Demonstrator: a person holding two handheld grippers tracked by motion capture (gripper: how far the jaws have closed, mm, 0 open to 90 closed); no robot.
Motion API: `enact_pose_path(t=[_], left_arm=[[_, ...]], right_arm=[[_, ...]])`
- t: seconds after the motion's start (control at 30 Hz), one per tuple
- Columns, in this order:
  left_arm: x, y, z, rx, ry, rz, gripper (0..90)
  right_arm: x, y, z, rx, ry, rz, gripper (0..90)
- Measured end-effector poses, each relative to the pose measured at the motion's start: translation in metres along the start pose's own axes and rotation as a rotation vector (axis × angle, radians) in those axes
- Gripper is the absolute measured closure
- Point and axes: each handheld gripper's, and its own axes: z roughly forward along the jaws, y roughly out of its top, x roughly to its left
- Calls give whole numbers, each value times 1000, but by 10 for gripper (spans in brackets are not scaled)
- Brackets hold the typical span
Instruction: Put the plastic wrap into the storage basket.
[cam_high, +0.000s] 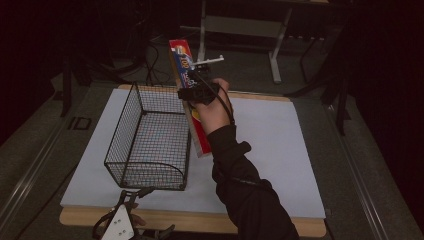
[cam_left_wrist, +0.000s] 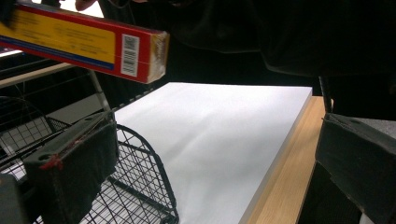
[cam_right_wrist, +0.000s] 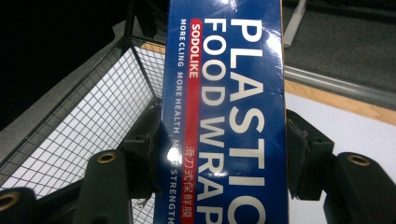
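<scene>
Right tongs (cam_high: 200, 90) clamped on the plastic wrap box (cam_high: 192, 107), lifted beside the basket (cam_high: 150, 140) for loading; left tongs (cam_high: 131, 207) open, idle

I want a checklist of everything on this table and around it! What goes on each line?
Surface: white board lying on a wooden table; its bare part looks clean.
Job's things: plastic wrap box, long and blue, lifted off the board beside the wire basket; nothing seen inside the basket.
Clutter: nothing seen.
Grippers: right gripper is shut on the box, a pad pressing each long side. Left gripper rests at the table's near edge by the basket's corner, jaws apart, holding nothing.
Cables: a black one runs from the right gripper along the sleeve.
Surroundings: dark room, grey floor, metal table legs behind.
</scene>
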Motion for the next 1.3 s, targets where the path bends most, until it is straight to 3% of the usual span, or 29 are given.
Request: enact_pose_path(t=[0.17, 0.37, 0.87, 1.3], left_arm=[[0, 0, -1, 3, -2, 1, 1], [1, 0, -1, 2, -1, 0, 1], [0, 0, -2, 4, 1, -2, 1], [-2, 0, -3, 1, -10, 0, 1]], right_arm=[[11, 3, 6, -6, 27, -27, 397], [36, 4, 19, -21, 63, -49, 397], [77, -11, 57, -32, 139, -120, 396], [85, -35, 89, 12, 115, -153, 396]])
